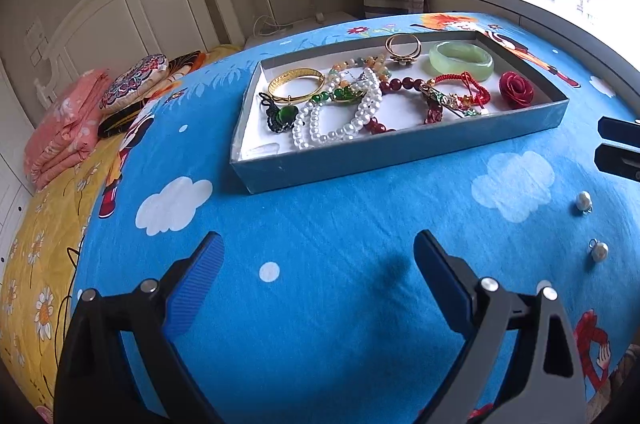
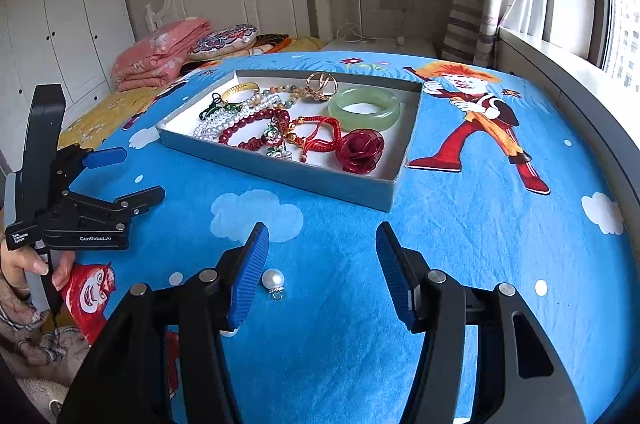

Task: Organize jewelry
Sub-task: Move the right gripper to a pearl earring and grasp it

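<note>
pearl earring [image 2: 273, 281] just beside right gripper's [image 2: 322, 274] left finger, untouched

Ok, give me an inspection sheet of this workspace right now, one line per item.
Surface: blue cartoon bedsheet.
Job's things: grey tray heaped with jewelry: jade bangle, pearl strand, red rose; two pearl earrings loose on the sheet.
Clutter: folded pink quilt.
Grippers: left gripper open, empty; right gripper open, one pearl beside its left finger.
Cables: white cord by the nightstand.
Surroundings: headboard, wardrobe, window.
</note>
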Demonstrator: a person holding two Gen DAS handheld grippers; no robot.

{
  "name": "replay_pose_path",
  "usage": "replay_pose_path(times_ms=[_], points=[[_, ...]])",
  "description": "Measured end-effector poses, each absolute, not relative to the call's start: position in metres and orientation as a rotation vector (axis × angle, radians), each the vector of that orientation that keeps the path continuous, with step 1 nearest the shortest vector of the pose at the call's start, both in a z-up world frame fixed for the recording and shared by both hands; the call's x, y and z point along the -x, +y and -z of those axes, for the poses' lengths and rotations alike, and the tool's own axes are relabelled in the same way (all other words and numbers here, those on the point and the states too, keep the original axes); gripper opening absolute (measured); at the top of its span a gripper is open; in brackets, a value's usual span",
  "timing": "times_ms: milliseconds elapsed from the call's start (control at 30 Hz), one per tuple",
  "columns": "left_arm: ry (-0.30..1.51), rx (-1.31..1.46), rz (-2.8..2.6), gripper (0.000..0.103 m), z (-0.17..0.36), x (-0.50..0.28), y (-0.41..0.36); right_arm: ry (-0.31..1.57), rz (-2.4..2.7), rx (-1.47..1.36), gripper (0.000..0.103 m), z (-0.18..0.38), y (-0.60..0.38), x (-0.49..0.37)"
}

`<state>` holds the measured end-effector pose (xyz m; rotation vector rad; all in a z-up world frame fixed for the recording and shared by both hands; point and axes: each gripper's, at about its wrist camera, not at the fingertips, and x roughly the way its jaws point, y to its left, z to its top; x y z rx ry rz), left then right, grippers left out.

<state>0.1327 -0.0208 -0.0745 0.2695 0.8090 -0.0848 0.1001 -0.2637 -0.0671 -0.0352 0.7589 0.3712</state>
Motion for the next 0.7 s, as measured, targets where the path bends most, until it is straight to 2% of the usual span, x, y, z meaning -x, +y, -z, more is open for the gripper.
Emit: replay_pose_path(times_ms=[367,467,633,700], points=[[0.843,-0.211,0.106,0.094,0.08,-0.137,-0.013,0.795,-0.415,0.117,0.052,0.085,-0.248,-0.097],[0.855,-0.181,0.112,0.094,0.081,-0.139,-0.009,0.79,-0.435,0.136,0.048,0.085,-0.242,-0.095],[0.867,-0.151,0.123,0.094,0.082,-0.14,-0.005,0.82,-0.447,0.184,0.033,0.091,-0.232,-0.096],[0.87,-0.14,0.127,0.094,0.082,-0.141,-0.004,0.823,-0.448,0.189,0.032,0.091,-0.231,-0.096]])
